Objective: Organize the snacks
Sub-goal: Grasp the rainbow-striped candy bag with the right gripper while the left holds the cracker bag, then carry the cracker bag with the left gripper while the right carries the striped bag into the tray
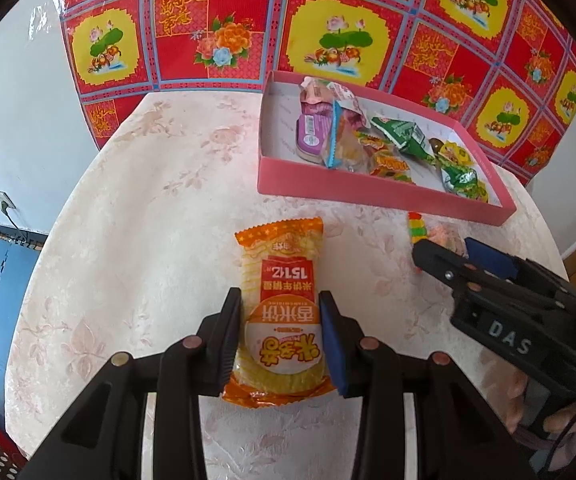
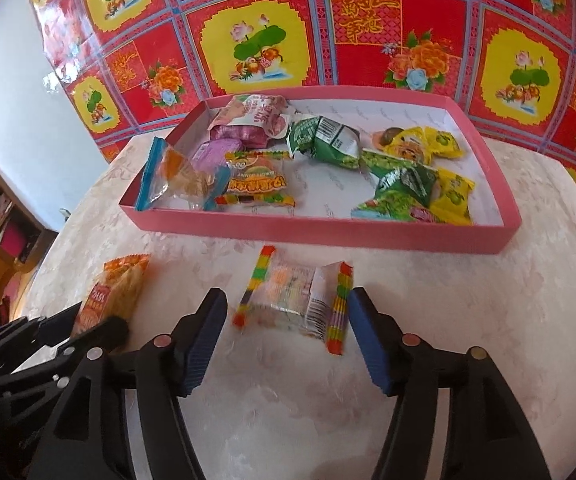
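Between the left gripper's (image 1: 280, 344) fingers, the orange rice-cracker packet (image 1: 279, 312).

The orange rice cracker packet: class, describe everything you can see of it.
The orange rice cracker packet is a shiny plastic wrapper with crimped ends, a white round label and a red panel with Chinese print, yellowish crackers showing through. It lies flat on the pale floral tablecloth, outside the pink box. The left gripper straddles its near half, jaws against its sides.

In the left wrist view, the right gripper (image 1: 446, 258) hides most of the rainbow-edged packet (image 1: 422, 232) near the pink box (image 1: 368, 196)'s front wall; the packet's print is blurred.
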The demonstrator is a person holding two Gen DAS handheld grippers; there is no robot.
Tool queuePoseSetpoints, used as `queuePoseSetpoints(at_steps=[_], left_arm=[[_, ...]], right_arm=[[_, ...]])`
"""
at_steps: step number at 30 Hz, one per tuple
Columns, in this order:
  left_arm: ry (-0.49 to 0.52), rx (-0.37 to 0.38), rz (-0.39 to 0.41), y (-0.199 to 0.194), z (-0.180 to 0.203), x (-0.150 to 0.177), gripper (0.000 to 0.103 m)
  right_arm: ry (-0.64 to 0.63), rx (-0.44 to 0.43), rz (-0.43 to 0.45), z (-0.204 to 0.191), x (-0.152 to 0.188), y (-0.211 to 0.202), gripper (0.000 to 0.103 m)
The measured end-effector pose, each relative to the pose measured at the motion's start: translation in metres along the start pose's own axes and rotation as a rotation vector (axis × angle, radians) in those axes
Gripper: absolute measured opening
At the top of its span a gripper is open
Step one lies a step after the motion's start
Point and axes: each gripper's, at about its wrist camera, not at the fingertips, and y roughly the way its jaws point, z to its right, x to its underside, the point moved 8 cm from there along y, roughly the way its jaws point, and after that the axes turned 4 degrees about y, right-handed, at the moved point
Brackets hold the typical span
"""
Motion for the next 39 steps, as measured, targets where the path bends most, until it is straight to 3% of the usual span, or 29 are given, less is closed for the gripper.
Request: queuePoseSetpoints(at_steps=[8,14,19,39], left_arm=[[0.002,0.004,0.007,0.001,0.000,0.000,0.039],[0.006,0.003,0.010,0.001,0.000,0.000,0.039],[0.006,0.002,0.010,0.001,0.000,0.000,0.039],[-0.003,0.012,0.007,0.001,0.000,0.001,0.039]], right_arm=[[-0.002,0.006,0.021,0.000,-0.003,0.002,0.063],[-0.004,0.043,0.031,0.006,-0.003,0.000,0.045],[0.016,0.030,0.034,0.012,-0.003,-0.002,0.039],[0.109,0.000,0.054,0.040,0.010,-0.028,0.038]])
